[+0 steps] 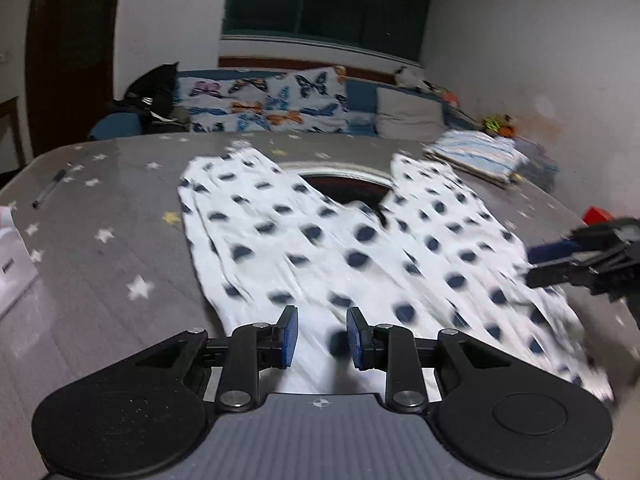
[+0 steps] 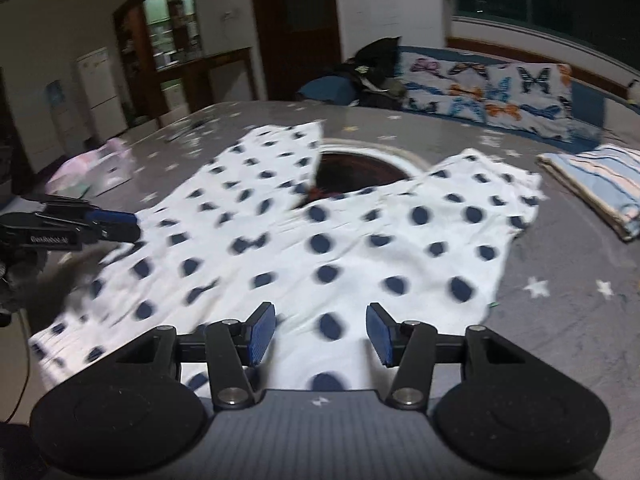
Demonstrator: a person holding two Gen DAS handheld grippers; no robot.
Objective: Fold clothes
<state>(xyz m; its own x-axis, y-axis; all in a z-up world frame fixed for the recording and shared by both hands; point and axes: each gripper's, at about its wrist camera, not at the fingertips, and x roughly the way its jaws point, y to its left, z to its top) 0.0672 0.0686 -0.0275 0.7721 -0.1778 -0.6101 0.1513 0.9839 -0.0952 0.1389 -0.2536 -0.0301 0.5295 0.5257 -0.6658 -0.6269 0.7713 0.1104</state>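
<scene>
White trousers with dark blue dots (image 1: 320, 236) lie spread flat on the grey star-patterned table (image 1: 100, 264), two legs pointing away from me. They also show in the right wrist view (image 2: 328, 248). My left gripper (image 1: 322, 338) is open just over the waist end, blue pads apart, nothing between them. My right gripper (image 2: 320, 334) is open over the same end, farther right. The right gripper shows at the right edge of the left wrist view (image 1: 560, 260); the left gripper shows at the left edge of the right wrist view (image 2: 104, 224).
A round dark opening (image 1: 344, 188) sits in the table between the trouser legs. A folded striped pile (image 1: 480, 156) lies at the back right. A pen (image 1: 50, 188) and a white box (image 1: 12, 264) lie at the left. A sofa with a butterfly cover (image 1: 264, 100) stands behind.
</scene>
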